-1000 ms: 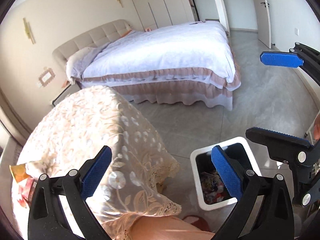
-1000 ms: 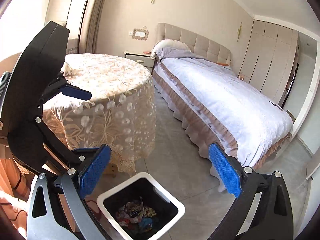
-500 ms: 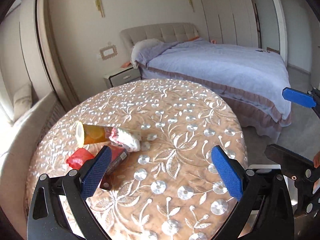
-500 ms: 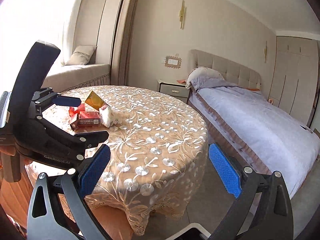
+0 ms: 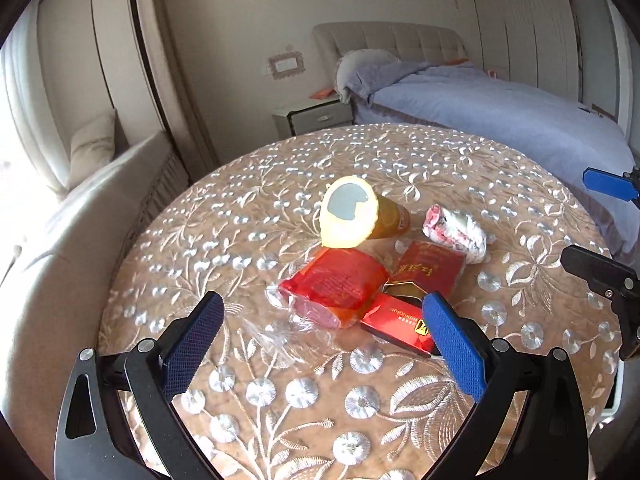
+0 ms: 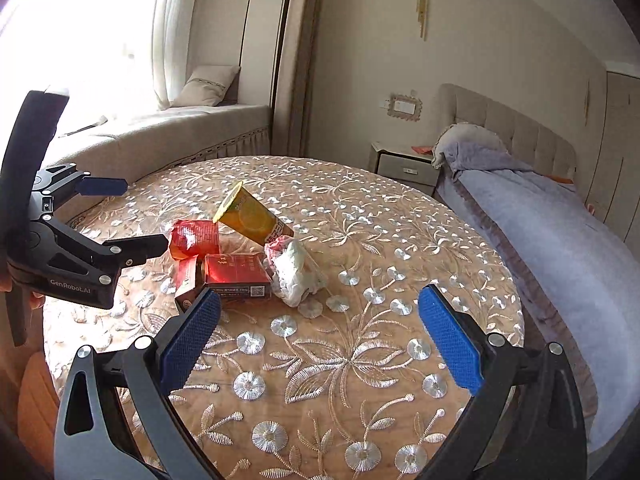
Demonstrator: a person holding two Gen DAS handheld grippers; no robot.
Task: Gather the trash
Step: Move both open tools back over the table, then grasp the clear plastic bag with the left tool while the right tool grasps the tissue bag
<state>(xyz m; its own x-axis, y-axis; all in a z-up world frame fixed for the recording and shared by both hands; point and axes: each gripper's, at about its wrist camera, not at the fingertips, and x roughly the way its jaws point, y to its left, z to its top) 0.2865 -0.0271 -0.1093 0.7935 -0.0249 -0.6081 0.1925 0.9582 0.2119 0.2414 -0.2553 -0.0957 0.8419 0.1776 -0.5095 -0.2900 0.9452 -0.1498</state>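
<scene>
1. Your left gripper is spread wide, holding nothing; so is your right gripper.
2. The red snack packet lies just ahead of the left gripper, between its fingers, long axis across them.
3. The left is nearer; the right hangs farther back.

I've swung both claws up from the bin on the floor to the surface. My left claw has closed in on the litter, now framing the red wrapper; the right claw has come nearer the crumpled paper.
</scene>
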